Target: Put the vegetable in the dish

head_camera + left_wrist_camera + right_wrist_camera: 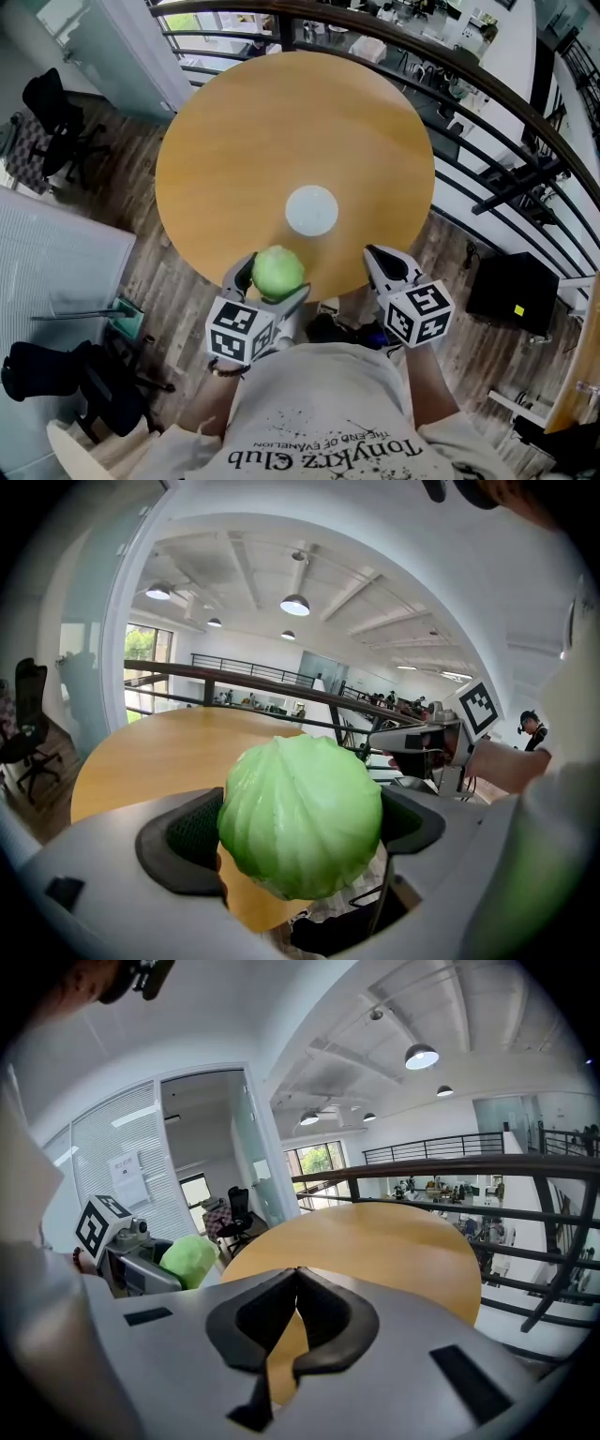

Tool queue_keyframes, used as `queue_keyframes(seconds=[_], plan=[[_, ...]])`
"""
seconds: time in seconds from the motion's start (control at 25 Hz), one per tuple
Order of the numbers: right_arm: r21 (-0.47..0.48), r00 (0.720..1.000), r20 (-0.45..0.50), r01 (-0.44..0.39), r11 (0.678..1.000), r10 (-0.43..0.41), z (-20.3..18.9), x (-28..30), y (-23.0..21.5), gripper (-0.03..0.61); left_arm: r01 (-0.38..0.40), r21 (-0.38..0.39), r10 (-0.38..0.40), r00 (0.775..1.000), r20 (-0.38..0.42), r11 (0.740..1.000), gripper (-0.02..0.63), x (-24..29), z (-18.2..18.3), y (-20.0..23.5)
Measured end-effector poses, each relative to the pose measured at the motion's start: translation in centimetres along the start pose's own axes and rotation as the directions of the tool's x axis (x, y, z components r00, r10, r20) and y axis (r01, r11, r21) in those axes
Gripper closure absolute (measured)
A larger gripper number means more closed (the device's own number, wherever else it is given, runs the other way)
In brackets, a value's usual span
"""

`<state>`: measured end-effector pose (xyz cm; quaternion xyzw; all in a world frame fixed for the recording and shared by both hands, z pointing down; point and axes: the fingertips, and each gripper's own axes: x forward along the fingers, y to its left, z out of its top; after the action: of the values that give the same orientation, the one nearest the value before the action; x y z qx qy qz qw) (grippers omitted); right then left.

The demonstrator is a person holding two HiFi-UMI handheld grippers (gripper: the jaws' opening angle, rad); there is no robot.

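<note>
A round pale-green cabbage (277, 272) sits between the jaws of my left gripper (269, 279), which is shut on it at the near edge of the round wooden table (234, 141). In the left gripper view the cabbage (302, 815) fills the gap between the black pads (183, 836). A small white dish (311, 210) lies on the table just beyond and to the right of the cabbage. My right gripper (380, 258) hovers at the table's near edge, shut and holding nothing; its pads (323, 1312) meet at the tips. From the right gripper view the cabbage (190, 1259) shows at left.
A dark metal railing (487, 122) curves round the table's far and right sides. Black office chairs (52, 117) stand on the wooden floor at left, and a black box (514, 291) stands at right. The person's white printed shirt (337, 422) fills the bottom of the head view.
</note>
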<state>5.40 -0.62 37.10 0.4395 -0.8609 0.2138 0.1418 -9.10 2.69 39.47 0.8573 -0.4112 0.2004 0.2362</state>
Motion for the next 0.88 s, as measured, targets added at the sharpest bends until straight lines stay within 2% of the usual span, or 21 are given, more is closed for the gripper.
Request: queue_keyframes(seconds=[0.52, 0.88], plan=[[-0.02, 0.997, -0.026, -0.073, 0.997, 0.073, 2.0, 3.2, -5.4, 0.555, -0.049, -0.005, 0.049, 0.999, -0.012, 0.999, 0.126, 5.7, 3.1, 0.6], [-0.024, 0.997, -0.033, -0.066, 0.998, 0.065, 2.6, 3.8, -5.7, 0.555, -0.036, -0.003, 0.036, 0.999, -0.016, 0.999, 0.126, 6.3, 3.9, 1.4]])
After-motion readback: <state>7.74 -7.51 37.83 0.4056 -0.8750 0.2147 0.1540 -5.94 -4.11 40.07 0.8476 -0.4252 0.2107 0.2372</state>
